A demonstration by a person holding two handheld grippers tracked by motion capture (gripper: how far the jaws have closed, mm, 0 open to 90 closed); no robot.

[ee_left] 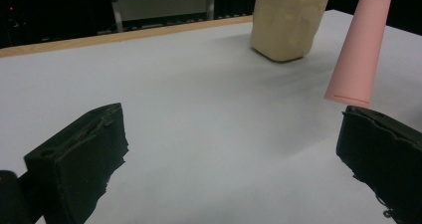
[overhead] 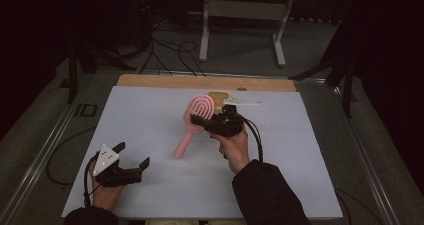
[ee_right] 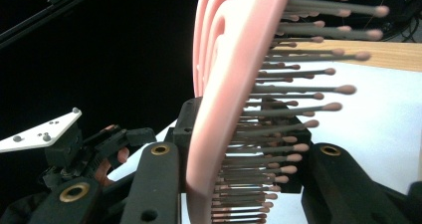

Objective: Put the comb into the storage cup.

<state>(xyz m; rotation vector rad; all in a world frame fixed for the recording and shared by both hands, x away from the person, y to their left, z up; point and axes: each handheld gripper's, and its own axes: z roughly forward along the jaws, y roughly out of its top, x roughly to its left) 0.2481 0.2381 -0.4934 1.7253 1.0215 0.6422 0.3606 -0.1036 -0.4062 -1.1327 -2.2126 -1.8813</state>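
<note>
Clamping with the right hand-held gripper (overhead: 200,121) across the head of a pink hairbrush (overhead: 199,106), jaws drawn in as far as the brush allows and pressing on it from both sides. Holding the brush near the middle of the bench (overhead: 150,115), head toward the far side, handle slanting down toward the near left. Probably gripping at the head rather than the thin handle because the broad body gives the pads more to bite on.

Keeping the left hand-held gripper (overhead: 134,154) at the near left, jaws standing wide apart with nothing between them. Resting low over the bench, seemingly waiting within reach of the handle.

Looking from above, getting the overall layout: both hands, the brush between them, and a cream block (overhead: 218,97) just beyond the brush head on the far side.

Looking along the right jaws, seeing what the high view cannot: the bristles (ee_right: 298,104) with their rounded tips, pointing sideways.

Looking along the left jaws, catching the handle end (ee_left: 361,50) hanging apparently clear of the bench surface, with the block (ee_left: 288,20) standing upright behind.
</note>
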